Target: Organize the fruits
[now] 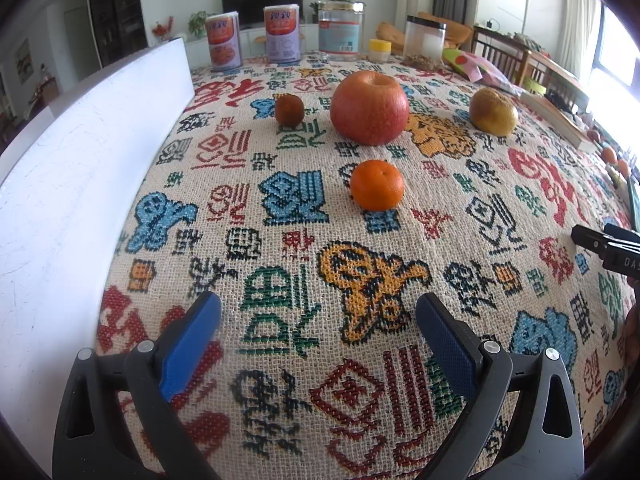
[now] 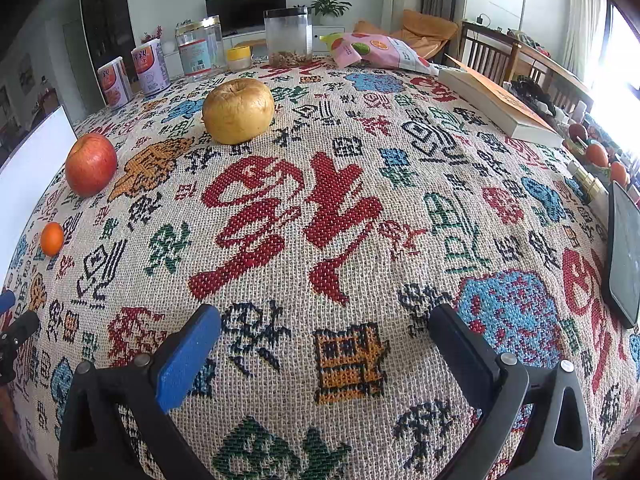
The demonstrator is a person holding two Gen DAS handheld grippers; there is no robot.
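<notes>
I am holding both tools, left tool [image 1: 318,312] and right tool [image 2: 324,324], spread apart and empty over the patterned woven desk cloth [image 1: 280,248], facing a glossy round red apple [image 1: 369,108], a small bright orange tangerine [image 1: 377,185], and a wrinkled yellow-brown pear [image 2: 238,111].

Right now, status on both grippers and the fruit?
Left gripper open, empty. Right gripper open, empty. Orange, red apple, yellow apple, small dark fruit loose on tablecloth, untouched. Path clear.
</notes>
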